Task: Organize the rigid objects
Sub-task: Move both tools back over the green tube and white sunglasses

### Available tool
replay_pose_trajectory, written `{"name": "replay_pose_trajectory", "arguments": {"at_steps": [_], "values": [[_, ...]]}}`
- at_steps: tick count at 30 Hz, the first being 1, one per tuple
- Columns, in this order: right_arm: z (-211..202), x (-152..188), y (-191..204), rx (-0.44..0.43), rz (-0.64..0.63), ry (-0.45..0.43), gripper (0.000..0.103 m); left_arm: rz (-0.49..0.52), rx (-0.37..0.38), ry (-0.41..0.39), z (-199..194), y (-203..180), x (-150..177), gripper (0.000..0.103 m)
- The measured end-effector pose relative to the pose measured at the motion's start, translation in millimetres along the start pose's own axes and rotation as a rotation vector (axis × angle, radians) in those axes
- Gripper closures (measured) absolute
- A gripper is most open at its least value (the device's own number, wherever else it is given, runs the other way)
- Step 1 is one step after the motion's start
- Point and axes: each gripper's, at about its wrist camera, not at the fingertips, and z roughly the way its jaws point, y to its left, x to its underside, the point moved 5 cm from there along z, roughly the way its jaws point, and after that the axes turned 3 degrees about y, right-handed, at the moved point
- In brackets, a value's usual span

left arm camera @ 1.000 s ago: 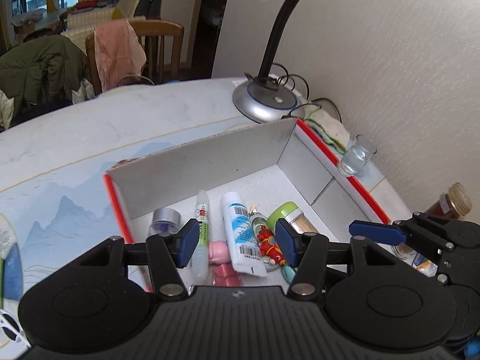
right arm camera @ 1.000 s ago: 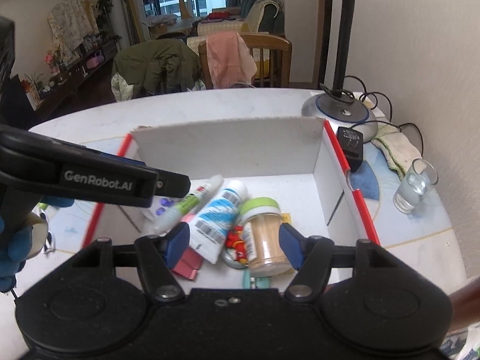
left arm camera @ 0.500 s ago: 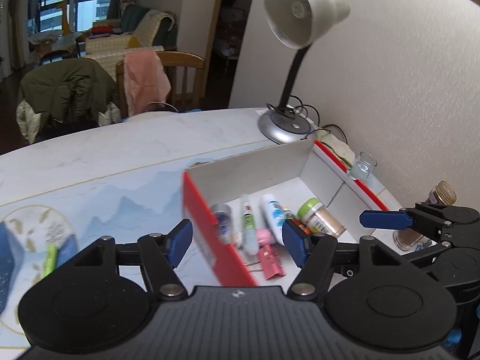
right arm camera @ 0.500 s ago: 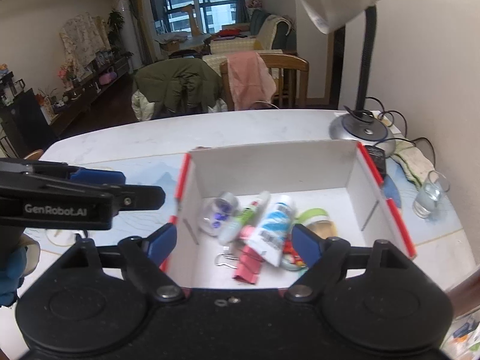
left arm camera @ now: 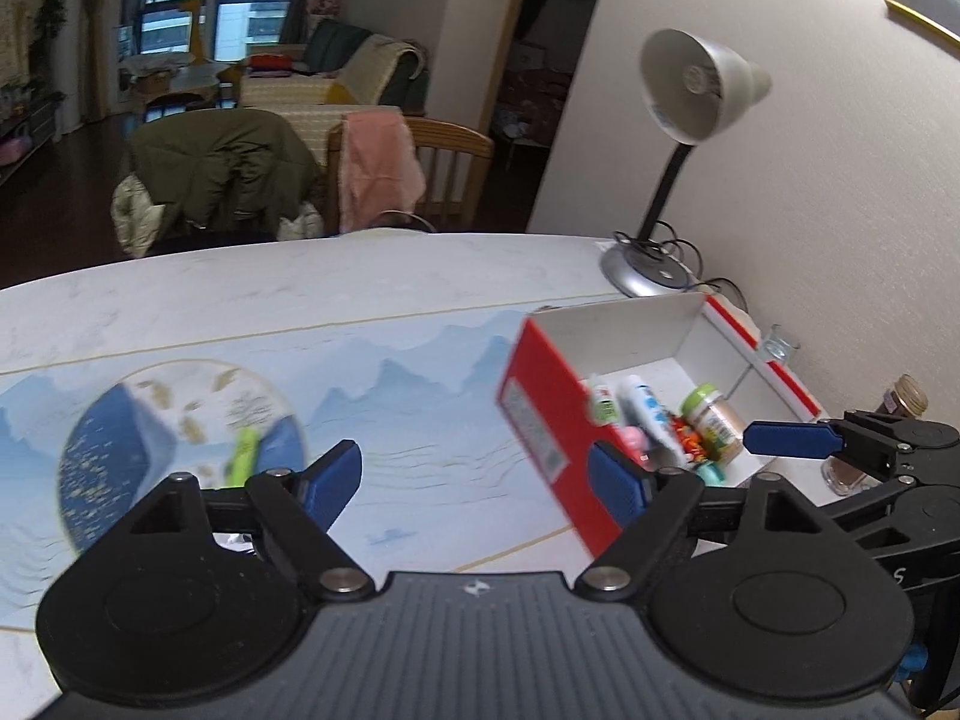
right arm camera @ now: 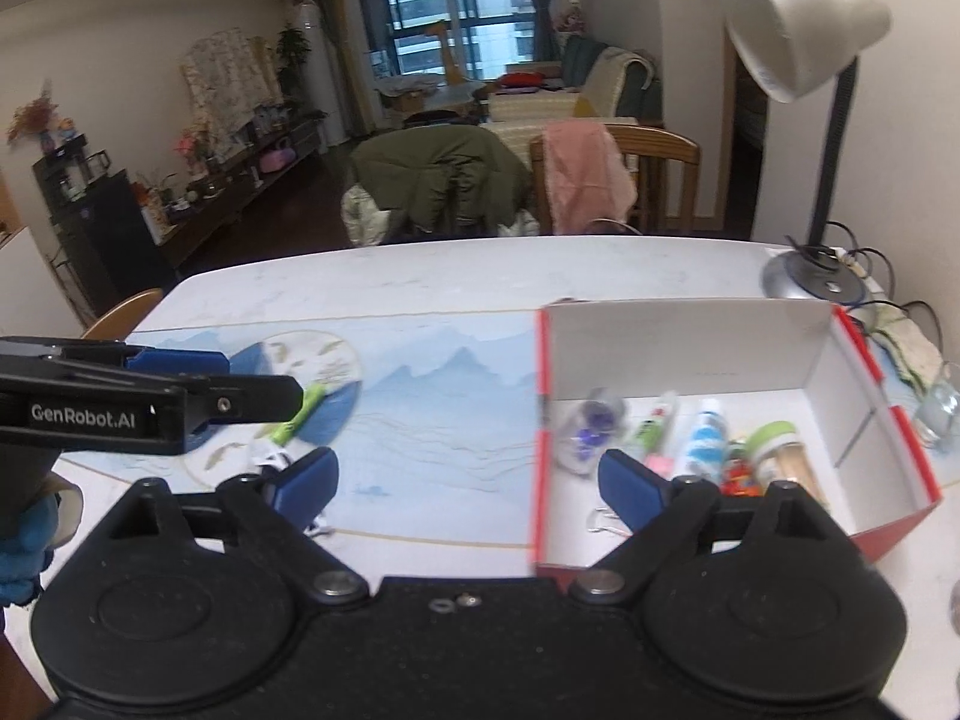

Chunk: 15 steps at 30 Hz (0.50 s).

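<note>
A red-and-white cardboard box stands on the table's right side. Lying inside it are a tape roll, a green tube, a white-and-blue tube and a green-lidded jar. A green marker lies on the round blue print of the table mat, left of the box. My left gripper hovers over bare mat between marker and box, its jaws opening with nothing between them. My right gripper hangs at the box's left wall, jaws also opening and empty.
A desk lamp stands behind the box by the wall. A drinking glass and a brown jar sit right of the box. Chairs draped with a coat and a pink cloth stand beyond the table's far edge. A blue-gloved hand holds the left gripper.
Both grippers have pulled back and swung left, away from over the box, and their jaws have widened. The box now sits to the right, and the green marker has come into view.
</note>
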Motion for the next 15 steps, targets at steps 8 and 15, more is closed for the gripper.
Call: {"name": "replay_pose_trajectory", "arguments": {"at_steps": [8,15], "values": [[14.1,7.8,41.9,-0.019,-0.027,0.021,0.008,-0.045,-0.061,-0.008,-15.9,52.3,15.5,0.013],[31.3,16.5,68.7,-0.035,-0.047,0.054,0.008,-0.089,-0.094,-0.024,-18.0,91.0,27.0,0.002]]}}
